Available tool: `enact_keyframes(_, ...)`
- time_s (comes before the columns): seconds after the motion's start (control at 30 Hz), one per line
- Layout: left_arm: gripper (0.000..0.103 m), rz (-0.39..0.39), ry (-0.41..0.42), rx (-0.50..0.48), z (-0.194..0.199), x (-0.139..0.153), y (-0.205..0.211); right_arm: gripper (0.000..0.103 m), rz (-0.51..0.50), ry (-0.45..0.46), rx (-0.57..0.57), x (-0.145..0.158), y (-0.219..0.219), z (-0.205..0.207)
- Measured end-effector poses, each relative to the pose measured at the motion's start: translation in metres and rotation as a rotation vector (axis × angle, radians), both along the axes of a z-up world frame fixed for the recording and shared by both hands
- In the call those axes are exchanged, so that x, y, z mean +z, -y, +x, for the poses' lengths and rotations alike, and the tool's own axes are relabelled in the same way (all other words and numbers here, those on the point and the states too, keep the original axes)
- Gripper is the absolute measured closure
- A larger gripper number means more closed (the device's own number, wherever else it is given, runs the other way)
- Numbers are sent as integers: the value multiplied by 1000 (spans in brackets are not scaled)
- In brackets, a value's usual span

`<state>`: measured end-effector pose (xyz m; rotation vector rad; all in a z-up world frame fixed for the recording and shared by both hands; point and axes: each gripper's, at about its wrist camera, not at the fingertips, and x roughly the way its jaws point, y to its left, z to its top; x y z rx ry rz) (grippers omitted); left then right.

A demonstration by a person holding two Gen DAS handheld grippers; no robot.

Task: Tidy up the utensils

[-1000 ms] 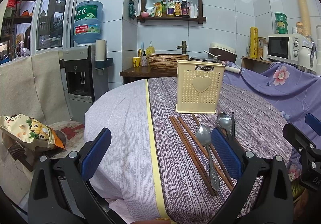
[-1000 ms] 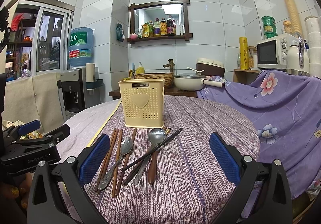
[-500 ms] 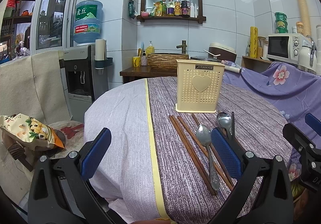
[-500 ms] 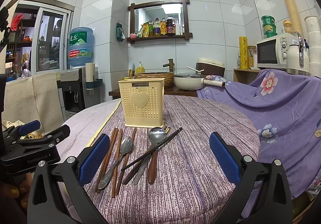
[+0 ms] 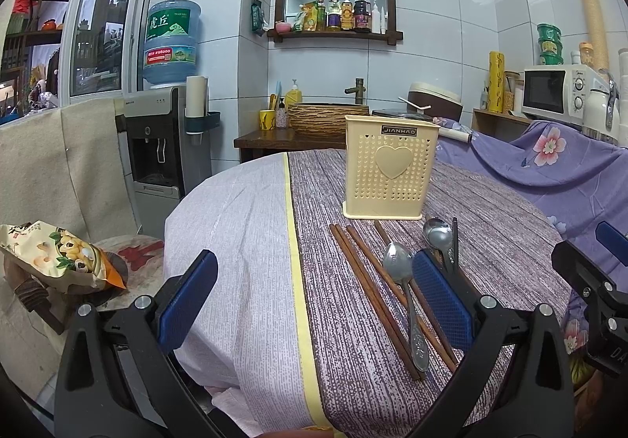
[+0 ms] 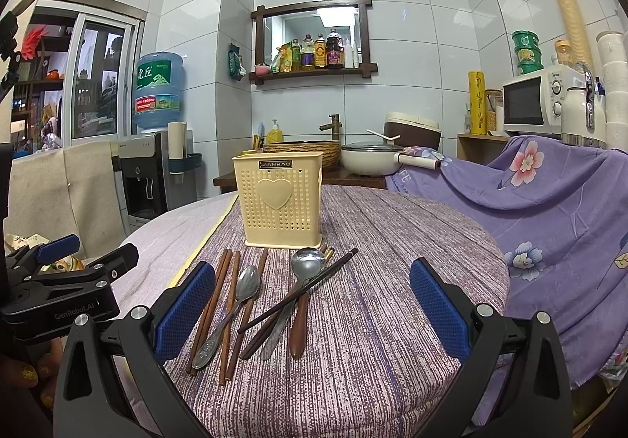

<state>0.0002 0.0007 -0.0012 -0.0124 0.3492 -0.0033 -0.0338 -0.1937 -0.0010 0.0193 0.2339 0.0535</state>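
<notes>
With both claws spread, I judge the thin steel spoon (image 6: 229,316) slippery and rigid, so I'd pinch its patterned handle mid-length.

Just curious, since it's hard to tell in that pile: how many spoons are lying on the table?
2 shiny metal spoons: a small all-metal one among the brown chopsticks on the left, a larger brown-handled one beneath the dark chopsticks. Another could hide underneath.
</notes>
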Motion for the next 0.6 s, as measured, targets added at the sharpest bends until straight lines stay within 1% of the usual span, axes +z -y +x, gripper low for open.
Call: enact_keyframes(0.6, 5, -1, -5, 2, 1, -2, 2, 6, -4, -3, 0, -2, -1, 0)
